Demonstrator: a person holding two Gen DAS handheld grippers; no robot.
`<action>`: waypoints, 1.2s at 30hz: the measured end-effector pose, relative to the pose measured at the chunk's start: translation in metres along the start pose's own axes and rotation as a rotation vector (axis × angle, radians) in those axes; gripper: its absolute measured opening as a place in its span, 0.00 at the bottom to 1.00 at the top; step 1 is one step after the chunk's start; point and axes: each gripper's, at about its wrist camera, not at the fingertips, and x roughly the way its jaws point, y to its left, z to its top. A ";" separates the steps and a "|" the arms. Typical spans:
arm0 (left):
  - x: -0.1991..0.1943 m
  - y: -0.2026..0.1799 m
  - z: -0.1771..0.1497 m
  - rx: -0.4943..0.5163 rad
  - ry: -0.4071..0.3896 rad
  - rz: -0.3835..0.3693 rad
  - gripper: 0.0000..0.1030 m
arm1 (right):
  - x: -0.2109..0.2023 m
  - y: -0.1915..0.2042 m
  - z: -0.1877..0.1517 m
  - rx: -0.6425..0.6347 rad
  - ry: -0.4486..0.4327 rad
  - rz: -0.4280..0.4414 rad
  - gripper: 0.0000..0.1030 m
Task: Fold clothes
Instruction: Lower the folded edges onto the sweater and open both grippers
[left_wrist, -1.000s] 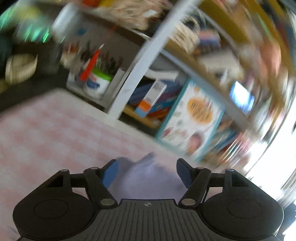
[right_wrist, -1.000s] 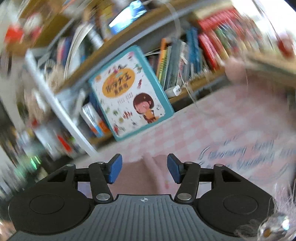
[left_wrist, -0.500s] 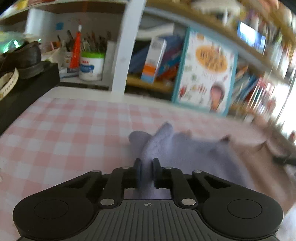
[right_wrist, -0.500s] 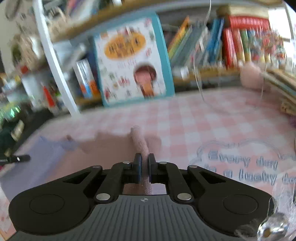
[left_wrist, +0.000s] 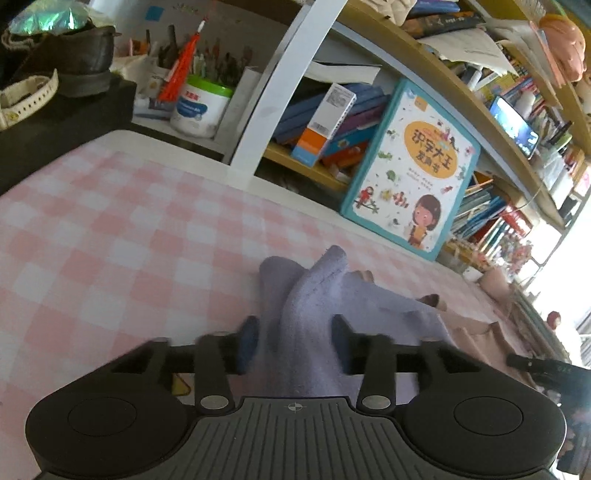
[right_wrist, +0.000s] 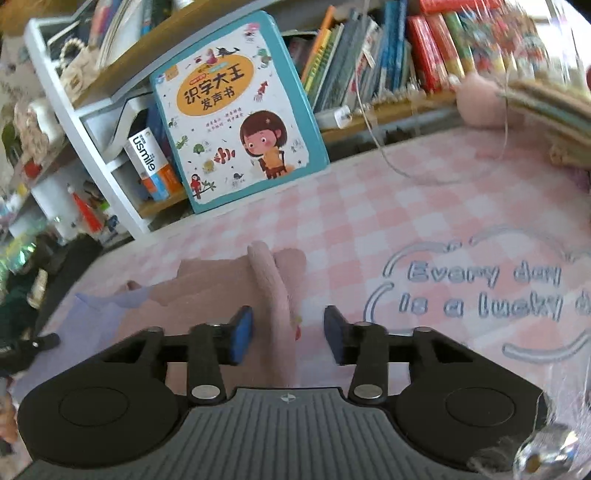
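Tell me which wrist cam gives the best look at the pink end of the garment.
Right wrist view: the pink end of the garment runs up the frame centre between the right gripper's open jaws, its bunched ridge sharp. Left wrist view shows only a pink strip at right, beyond the lilac end.

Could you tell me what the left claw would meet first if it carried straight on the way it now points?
Most likely the lavender cloth: a raised fold lies between the open pads of the left claw, which have just been opening. Beyond that comes the pink checked tablecloth, though depth is uncertain.
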 end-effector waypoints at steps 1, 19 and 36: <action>0.001 0.001 -0.001 -0.006 0.006 -0.007 0.44 | 0.001 -0.001 -0.001 0.008 0.009 0.003 0.39; -0.035 0.021 -0.015 -0.054 0.013 0.012 0.26 | -0.006 0.025 -0.015 0.071 0.080 0.123 0.20; -0.076 0.042 -0.024 -0.078 -0.008 0.083 0.27 | -0.017 0.083 -0.038 -0.131 0.109 0.093 0.24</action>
